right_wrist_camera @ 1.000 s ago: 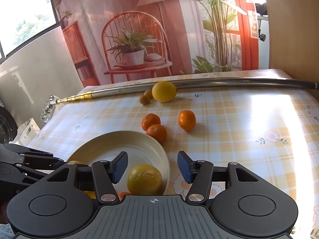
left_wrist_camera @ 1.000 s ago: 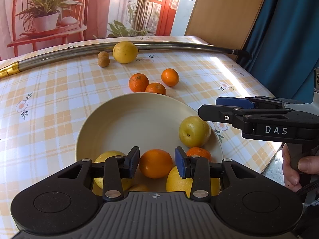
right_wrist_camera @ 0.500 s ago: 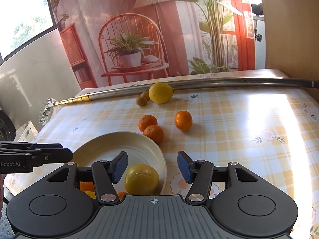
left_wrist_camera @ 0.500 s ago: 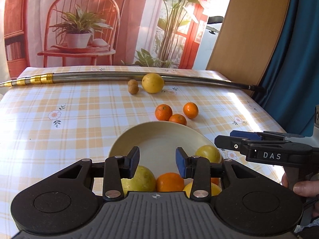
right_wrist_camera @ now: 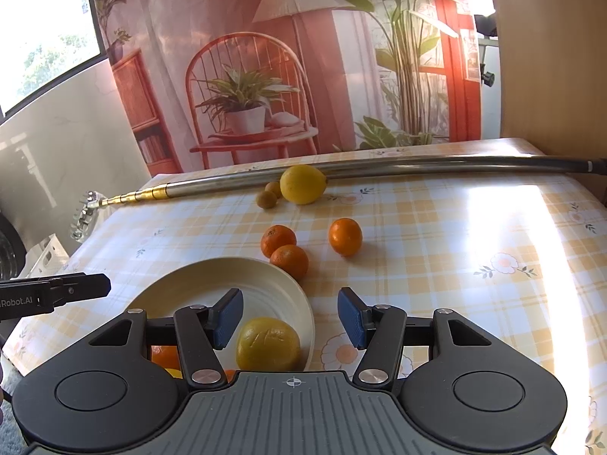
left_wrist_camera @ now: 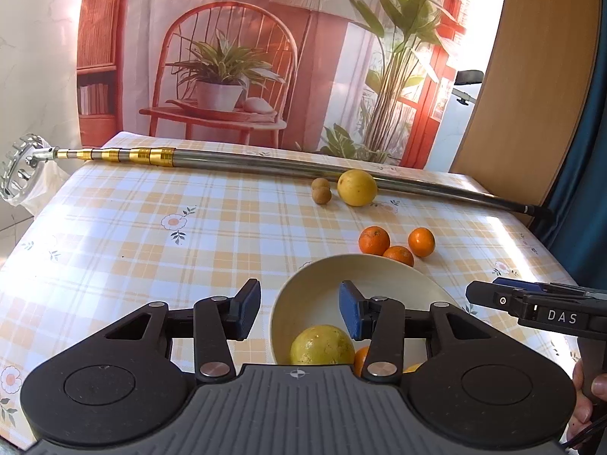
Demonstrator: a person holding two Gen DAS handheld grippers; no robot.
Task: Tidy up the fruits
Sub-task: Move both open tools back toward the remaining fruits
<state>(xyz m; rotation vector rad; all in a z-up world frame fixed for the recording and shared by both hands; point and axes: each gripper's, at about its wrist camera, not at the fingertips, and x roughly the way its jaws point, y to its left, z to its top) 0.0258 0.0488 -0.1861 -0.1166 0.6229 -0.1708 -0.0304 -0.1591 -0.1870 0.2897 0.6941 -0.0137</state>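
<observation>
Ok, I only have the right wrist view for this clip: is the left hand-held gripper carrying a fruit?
Observer: No. The left hand-held gripper is open, with nothing between its pads.
Operator: Where is it pointing?
Observer: Across the bowl's left rim: one pad is above the tablecloth, the other above the bowl.
Operator: Any of the person visible?
Observer: Part of a hand, at the handle of the right hand-held gripper.

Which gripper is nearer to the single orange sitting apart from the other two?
Right. The right gripper sits just off the cream bowl's edge, facing the lone orange. The left gripper is farther, across the bowl.
</observation>
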